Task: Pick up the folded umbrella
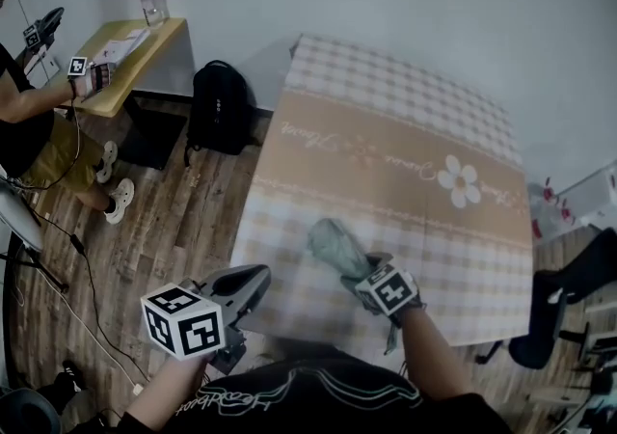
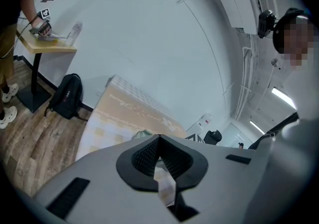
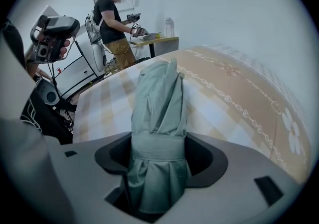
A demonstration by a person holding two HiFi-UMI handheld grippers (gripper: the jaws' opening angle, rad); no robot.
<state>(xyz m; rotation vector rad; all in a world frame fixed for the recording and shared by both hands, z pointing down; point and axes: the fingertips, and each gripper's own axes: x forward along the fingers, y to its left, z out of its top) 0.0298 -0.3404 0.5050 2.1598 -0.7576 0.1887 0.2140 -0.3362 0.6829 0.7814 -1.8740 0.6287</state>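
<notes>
The folded umbrella (image 1: 335, 244), pale green with a strap round its middle, is over the near part of the checked tablecloth (image 1: 386, 152). My right gripper (image 1: 364, 275) is shut on it near its strapped end, and its cube faces up. In the right gripper view the umbrella (image 3: 159, 113) runs out between the jaws of that gripper (image 3: 159, 161), pointing away over the cloth (image 3: 239, 93); I cannot tell whether its tip touches. My left gripper (image 1: 253, 280) hangs shut and empty off the table's near left corner. In the left gripper view, that gripper (image 2: 159, 141) points at the cloth (image 2: 114, 113).
A black backpack (image 1: 220, 106) leans on the wood floor left of the table. Further left, a person (image 1: 39, 123) works at a small yellow desk (image 1: 145, 46) with a bottle (image 1: 151, 0) on it. A black chair (image 1: 569, 297) stands to the right. Cables run along the floor (image 1: 87, 278).
</notes>
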